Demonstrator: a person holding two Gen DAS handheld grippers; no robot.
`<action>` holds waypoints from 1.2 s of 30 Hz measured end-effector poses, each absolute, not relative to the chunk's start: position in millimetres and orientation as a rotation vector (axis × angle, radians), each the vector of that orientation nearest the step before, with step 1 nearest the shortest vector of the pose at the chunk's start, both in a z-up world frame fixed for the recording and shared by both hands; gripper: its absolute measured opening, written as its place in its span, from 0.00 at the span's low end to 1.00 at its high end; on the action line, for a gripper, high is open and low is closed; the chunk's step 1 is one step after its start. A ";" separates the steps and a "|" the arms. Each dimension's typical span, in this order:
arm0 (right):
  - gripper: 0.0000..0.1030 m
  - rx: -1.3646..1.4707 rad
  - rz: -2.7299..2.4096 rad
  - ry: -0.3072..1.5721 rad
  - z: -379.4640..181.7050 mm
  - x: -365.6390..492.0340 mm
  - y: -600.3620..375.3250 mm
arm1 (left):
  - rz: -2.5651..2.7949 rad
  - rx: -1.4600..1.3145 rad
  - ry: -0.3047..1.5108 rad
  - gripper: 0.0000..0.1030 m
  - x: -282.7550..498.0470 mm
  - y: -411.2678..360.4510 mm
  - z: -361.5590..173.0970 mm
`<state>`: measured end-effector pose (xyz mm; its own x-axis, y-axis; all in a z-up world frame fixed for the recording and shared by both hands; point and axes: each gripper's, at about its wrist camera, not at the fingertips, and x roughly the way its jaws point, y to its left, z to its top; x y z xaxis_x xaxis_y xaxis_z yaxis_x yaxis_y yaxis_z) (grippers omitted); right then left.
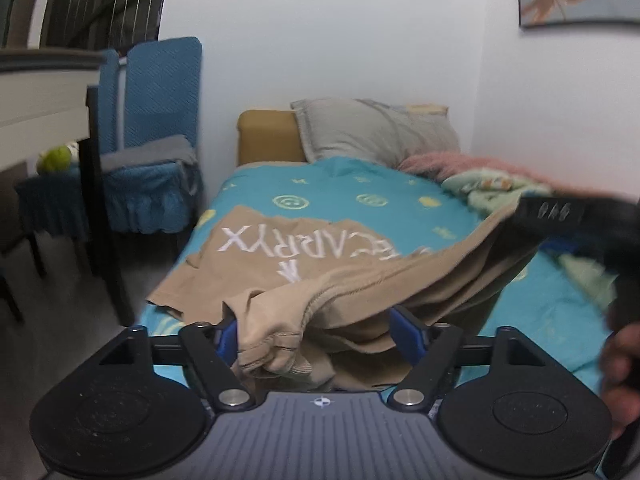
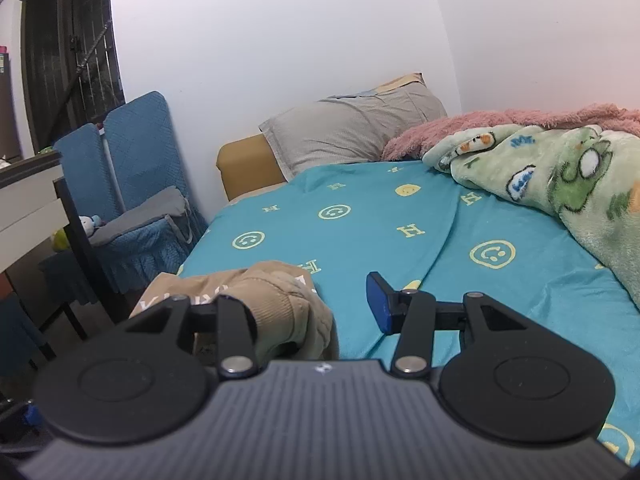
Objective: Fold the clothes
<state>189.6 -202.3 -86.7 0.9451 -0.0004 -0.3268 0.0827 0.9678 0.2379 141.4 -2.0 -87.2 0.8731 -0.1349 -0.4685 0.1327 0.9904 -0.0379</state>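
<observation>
On the far left stands a blue padded chair (image 1: 160,128) with a grey cloth on its seat, next to a white desk (image 1: 36,92). To its right is the bed with a teal sheet dotted with yellow smiley faces (image 1: 340,196). A tan cotton shirt with white letters (image 1: 280,256) lies on the near left part of that sheet. Its near edge is bunched up between the blue pads of the left gripper (image 1: 316,336), whose jaws stand wide and do not squeeze it. The right gripper (image 2: 308,308) is half open, with tan cloth at its left pad (I cannot tell if it grips). A grey pillow (image 2: 352,128) sits far back, and a green fluffy blanket with cartoon animals (image 2: 560,176) lies right.
</observation>
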 end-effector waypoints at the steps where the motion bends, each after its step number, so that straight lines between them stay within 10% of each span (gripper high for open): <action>1: 0.47 0.246 -0.043 0.327 -86.3 188.6 -201.9 | -0.128 -0.005 0.500 0.78 142.8 -1.9 -88.5; 36: 0.47 0.294 -0.059 0.331 -84.4 189.6 -206.9 | 0.156 0.008 0.600 0.93 150.0 30.1 -80.4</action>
<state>189.6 -206.9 -84.4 0.9444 -0.0087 -0.3287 0.1045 0.9558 0.2749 150.0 30.1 -80.4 0.8137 0.1481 -0.5621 -0.1435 0.9882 0.0527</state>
